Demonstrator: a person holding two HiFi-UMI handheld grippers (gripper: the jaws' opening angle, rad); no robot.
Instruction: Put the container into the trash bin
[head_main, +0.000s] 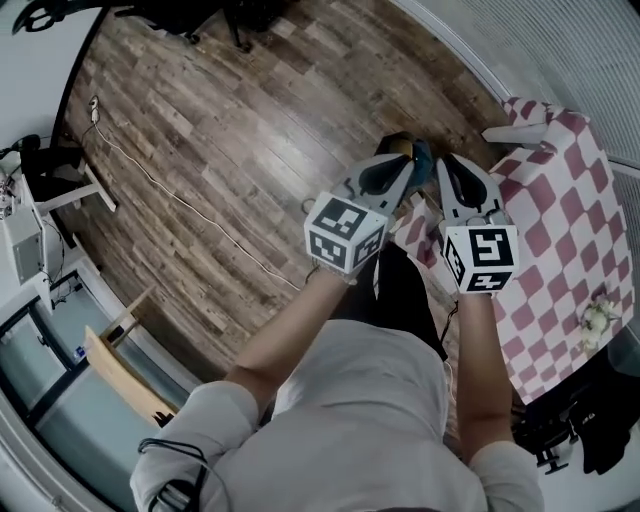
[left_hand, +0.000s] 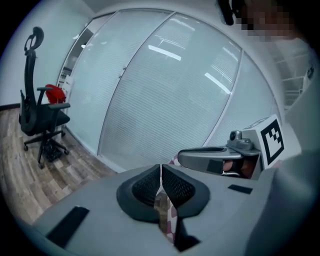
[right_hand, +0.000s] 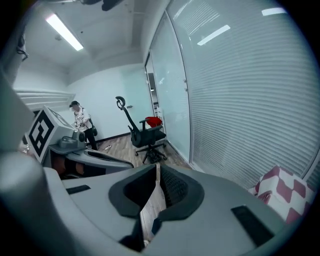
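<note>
wood floor (head_main: 230, 120) covers the room. glass wall (left_hand: 165, 100) runs along one side, with the office chair (left_hand: 42, 120) near it. checkered table (head_main: 570, 230) is at the right. left gripper (left_hand: 160, 172) and right gripper (right_hand: 157, 175) are side by side, jaws closed together and empty. container position: cannot tell.

Wood-plank floor (head_main: 250, 120) thru the rm, thin white cable (head_main: 180, 200) trailing across it. At rt, table w/ pink-and-white checked cloth (head_main: 570, 230) — small white crumpled item (head_main: 598, 320) near its edge, can't tell what. Black gear (head_main: 590, 425) on floor just beside the table. Light-wood board (head_main: 125, 375) lower left. Black office chair (left_hand: 42, 125) w/ red item (left_hand: 54, 93) on it, near glass wall w/ blinds (left_hand: 165, 100). Far off, a person (right_hand: 80, 120) standing — strip light (right_hand: 65, 32) overhead.
</note>
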